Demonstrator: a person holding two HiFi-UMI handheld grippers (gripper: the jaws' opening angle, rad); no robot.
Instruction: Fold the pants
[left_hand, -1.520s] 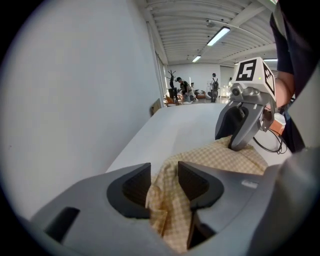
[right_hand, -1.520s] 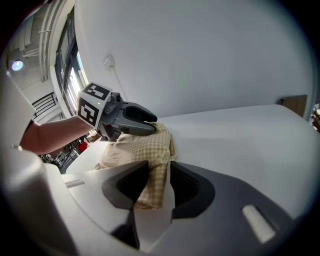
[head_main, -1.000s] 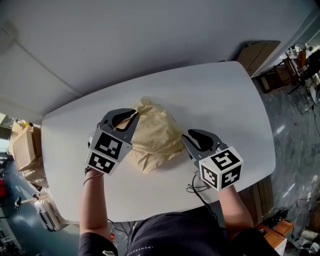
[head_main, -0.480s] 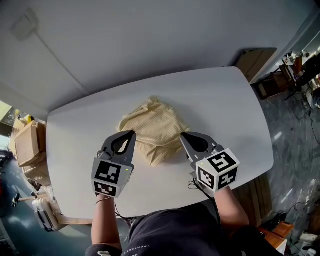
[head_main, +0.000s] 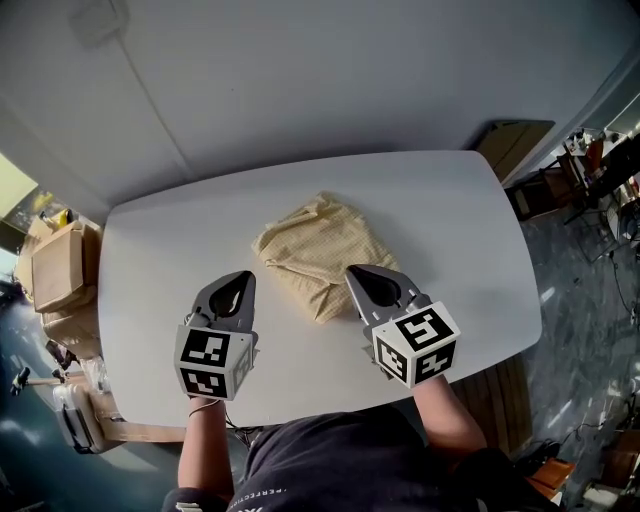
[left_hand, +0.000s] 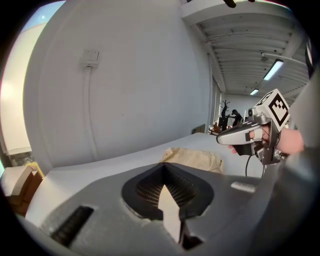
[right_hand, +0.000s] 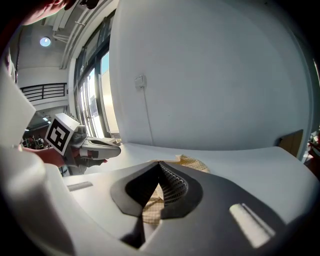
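Left gripper (head_main: 244, 277): the jaws are closed tip to tip with nothing between them, and the gripper sits over the bare table (head_main: 165, 240), near the pants but apart from them. The risk here is low. If I sweep it rightward at cloth height, the closed tip would act as a pusher and slide the stack instead of lifting a layer. Pants (head_main: 318, 250): they lie at the middle of the table as a compact folded bundle, which looks close to finished. The layers rest loose on one another, with an uneven corner at the far end and a narrow flap at the near end. Any sideways drag could peel the top layer back and undo the fold. Right gripper (head_main: 353, 272): the jaws are likewise closed and empty, and cloth shows only behind the gap. In the head view its tip lies at the bundle's near right edge, and I cannot tell whether it touches. This is the main hazard, since a low or tilted move here could snag that edge and pull it open.
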